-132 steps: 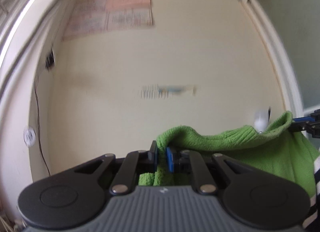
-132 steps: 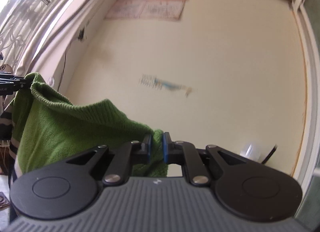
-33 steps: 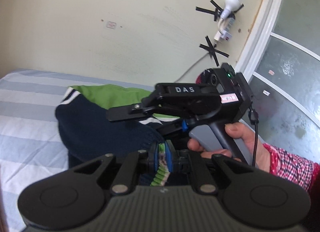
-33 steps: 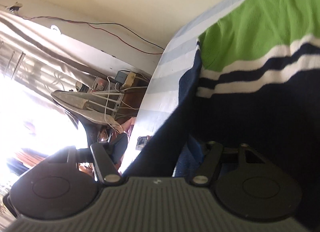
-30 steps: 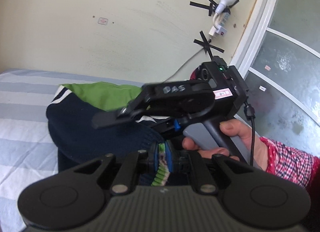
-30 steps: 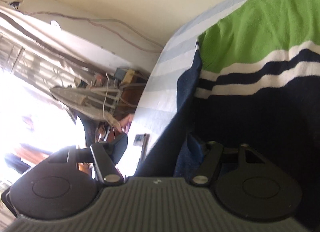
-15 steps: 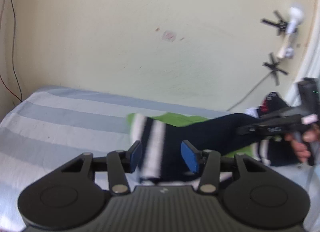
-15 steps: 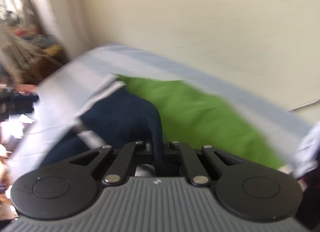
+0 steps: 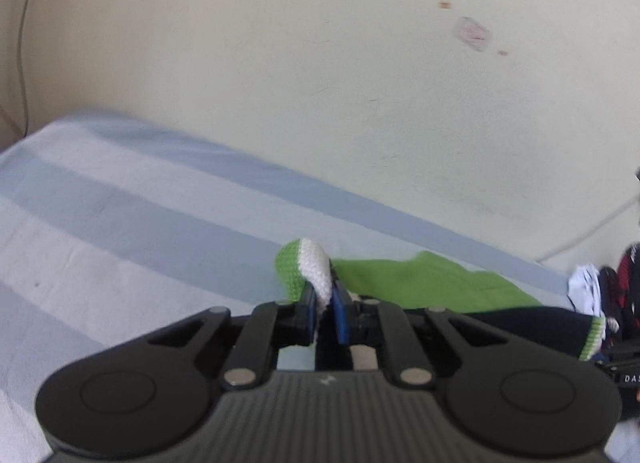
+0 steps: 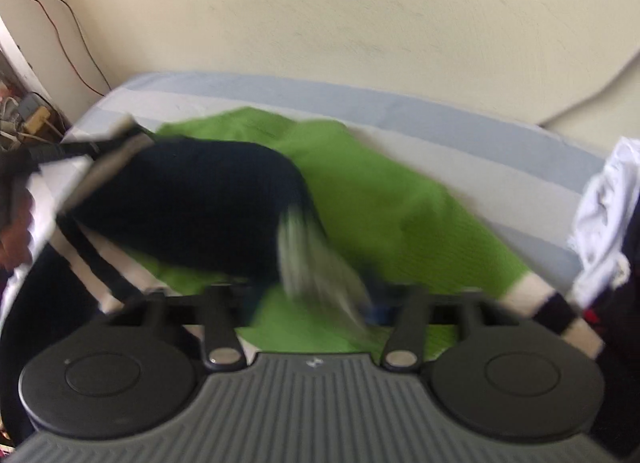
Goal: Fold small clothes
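Sweater now on bed by cloth; hem in left tool, right tool wide

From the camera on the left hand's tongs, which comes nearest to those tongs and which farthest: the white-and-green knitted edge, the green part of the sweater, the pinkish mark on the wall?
1. The white-and-green knitted edge: pinched in the left tongs.
2. The green part of the sweater: just beyond, to the right, lying on the striped bed.
3. The pinkish mark: high on the wall, upper right, farthest.

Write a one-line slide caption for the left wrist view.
Left tongs shut on the white-and-green edge of a knitted sweater lying on a blue-striped bedsheet beside a cream wall.
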`<state>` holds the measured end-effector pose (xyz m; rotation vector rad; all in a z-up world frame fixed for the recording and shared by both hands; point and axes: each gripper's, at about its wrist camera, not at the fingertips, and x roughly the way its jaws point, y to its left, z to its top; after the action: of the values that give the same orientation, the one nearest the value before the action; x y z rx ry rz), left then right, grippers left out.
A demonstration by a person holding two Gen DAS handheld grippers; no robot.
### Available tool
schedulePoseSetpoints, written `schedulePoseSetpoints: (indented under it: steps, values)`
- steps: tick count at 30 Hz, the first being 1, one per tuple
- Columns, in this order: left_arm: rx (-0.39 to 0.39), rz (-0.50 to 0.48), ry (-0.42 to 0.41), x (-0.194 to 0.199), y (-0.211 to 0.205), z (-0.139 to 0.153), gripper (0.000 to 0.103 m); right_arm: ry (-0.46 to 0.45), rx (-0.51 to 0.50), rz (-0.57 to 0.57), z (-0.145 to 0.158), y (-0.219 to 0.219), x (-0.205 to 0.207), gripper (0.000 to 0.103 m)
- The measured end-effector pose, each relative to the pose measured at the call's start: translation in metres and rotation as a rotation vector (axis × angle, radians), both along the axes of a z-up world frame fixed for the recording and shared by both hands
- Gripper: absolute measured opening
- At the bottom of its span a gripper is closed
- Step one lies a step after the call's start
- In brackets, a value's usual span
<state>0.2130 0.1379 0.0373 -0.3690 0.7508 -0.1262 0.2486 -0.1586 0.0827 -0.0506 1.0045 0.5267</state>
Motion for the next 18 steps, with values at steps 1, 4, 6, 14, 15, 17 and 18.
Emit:
schedulePoseSetpoints:
  steps: [1,4,6,14,15,17,18]
  values:
    - [-0.002,0.004,0.012,0.001,0.001,-0.005,0.009,0.01,0.008,-0.031,0.003,-0.002,0.003,0.013]
    - [0.071,0.006,-0.011,-0.001,-0.01,-0.013,0.013,0.072,0.123,-0.092,0.0,-0.013,0.01,0.012]
    - [0.1,0.016,-0.021,-0.005,-0.013,-0.012,0.015,0.103,0.177,-0.105,-0.002,-0.016,0.008,0.011]
    - [0.001,0.19,-0.063,-0.038,0.015,0.011,0.046,0.086,0.187,-0.25,0.01,-0.048,-0.04,0.016]
    - [-0.03,0.201,-0.093,-0.047,0.016,0.018,0.047,0.063,0.154,-0.274,0.012,-0.053,-0.048,0.023]
    - [-0.074,0.188,-0.14,-0.062,0.01,0.027,0.053,0.034,0.226,-0.31,0.019,-0.075,-0.069,0.025]
    - [-0.082,0.169,-0.151,-0.065,0.002,0.029,0.059,0.011,0.271,-0.34,0.024,-0.086,-0.082,0.026]
